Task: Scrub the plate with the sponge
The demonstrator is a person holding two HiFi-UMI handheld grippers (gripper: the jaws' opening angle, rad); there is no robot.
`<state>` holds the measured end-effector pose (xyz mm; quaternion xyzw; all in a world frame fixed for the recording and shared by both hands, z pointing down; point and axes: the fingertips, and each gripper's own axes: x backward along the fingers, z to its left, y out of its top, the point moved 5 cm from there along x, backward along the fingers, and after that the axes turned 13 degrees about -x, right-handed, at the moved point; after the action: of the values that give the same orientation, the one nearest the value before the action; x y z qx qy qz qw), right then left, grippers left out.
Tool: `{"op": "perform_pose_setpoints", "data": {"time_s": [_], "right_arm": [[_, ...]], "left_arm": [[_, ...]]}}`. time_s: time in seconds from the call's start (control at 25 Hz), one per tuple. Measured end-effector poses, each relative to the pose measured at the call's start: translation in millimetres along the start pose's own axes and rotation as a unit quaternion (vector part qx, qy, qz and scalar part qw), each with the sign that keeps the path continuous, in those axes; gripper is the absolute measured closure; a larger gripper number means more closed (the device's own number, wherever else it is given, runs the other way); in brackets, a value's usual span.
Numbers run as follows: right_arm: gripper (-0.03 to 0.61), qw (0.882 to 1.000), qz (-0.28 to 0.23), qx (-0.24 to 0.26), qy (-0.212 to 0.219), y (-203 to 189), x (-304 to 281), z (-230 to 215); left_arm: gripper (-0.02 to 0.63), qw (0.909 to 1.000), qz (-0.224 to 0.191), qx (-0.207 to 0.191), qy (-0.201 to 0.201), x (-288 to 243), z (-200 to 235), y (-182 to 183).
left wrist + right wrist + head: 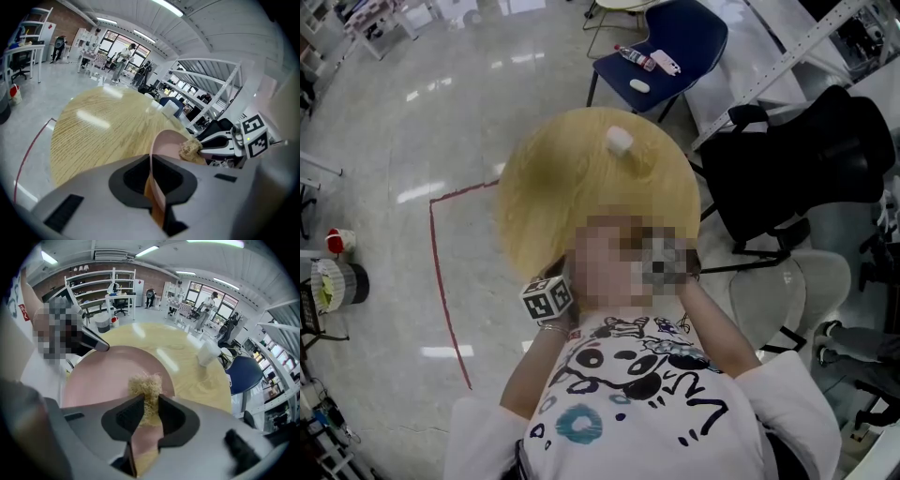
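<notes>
My left gripper (152, 176) is shut on the rim of a pink plate (166, 143), which stands edge-on between the jaws. In the right gripper view the plate (101, 378) faces me, its far rim held by the left gripper's dark fingers (93, 341). My right gripper (147, 411) is shut on a tan fibrous sponge (146, 387), whose tip lies against the plate's face near the right rim. From the left gripper view the sponge (190, 149) touches the plate's upper edge. The head view shows only the left gripper's marker cube (548, 298); plate and sponge are hidden there.
A round wooden table (572, 187) lies below the grippers, with a white cup (620, 141) near its far edge. A blue chair (661, 42) with small items stands beyond it, and a black chair (797, 164) at the right. Red tape (441, 272) marks the floor.
</notes>
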<state>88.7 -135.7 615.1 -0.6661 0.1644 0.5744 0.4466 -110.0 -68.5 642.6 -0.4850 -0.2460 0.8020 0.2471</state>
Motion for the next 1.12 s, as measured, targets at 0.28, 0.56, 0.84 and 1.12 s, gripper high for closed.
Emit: {"op": "perform_pose_setpoints", "data": {"time_s": [0.28, 0.56, 0.84, 1.12], "right_arm": [[0.477, 1.0, 0.009, -0.01, 0.009, -26, 12, 5], [0.479, 0.999, 0.024, -0.007, 0.043, -42, 22, 22], [0.48, 0.996, 0.019, 0.0, 0.089, -42, 22, 57], [0.482, 0.991, 0.01, 0.0, 0.136, -26, 15, 83]], "left_arm": [[0.584, 1.0, -0.004, -0.003, 0.007, -2, -2, 0], [0.584, 0.9997, 0.004, -0.015, 0.016, -4, -4, 3], [0.585, 0.9996, 0.008, -0.018, 0.019, -5, -6, 3], [0.586, 0.9996, 0.012, -0.019, 0.017, -5, -6, 3]]}}
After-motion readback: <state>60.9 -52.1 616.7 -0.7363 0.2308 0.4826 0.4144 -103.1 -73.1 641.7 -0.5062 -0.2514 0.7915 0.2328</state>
